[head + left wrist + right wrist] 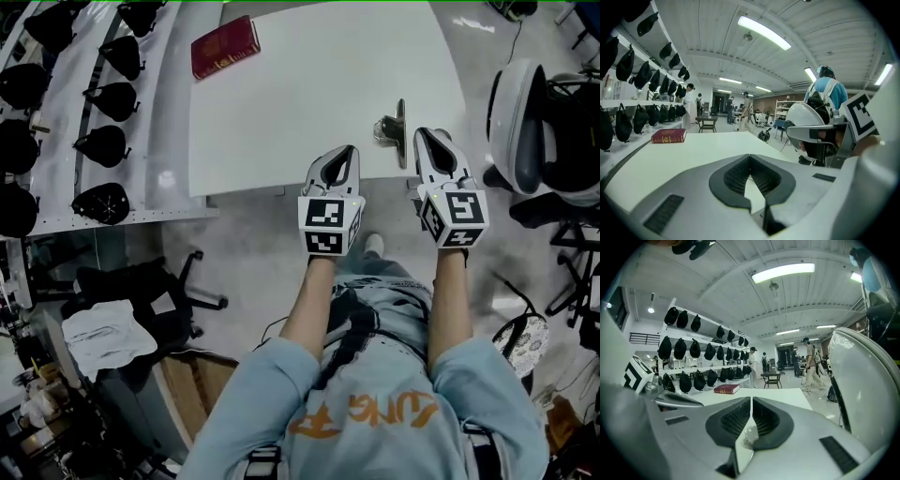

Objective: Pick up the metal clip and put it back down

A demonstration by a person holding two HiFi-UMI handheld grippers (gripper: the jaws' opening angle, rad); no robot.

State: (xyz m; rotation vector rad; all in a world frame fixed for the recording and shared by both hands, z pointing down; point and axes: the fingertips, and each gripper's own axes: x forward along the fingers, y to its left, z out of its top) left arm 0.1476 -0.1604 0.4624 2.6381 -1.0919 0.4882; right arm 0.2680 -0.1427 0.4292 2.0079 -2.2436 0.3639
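1. The light comes from long ceiling strips (764, 33). It is white and even, and the hall is well lit.
2. In the head view the white table (319, 84) is close to overexposed. A soft patch of glare sits on the shelf (159, 141) to the left.
3. The floor (253, 253) reads a duller grey, and the lower left corner falls dark.
4. Shadows are faint and soft-edged, with only a thin band under the table's near edge.
5. Both gripper views are fisheye, so the ceiling lines bow and the corners are black.
6. The strips bloom to pure white there, and the far end of the hall is small and hazy.
7. The head view is slightly soft throughout.
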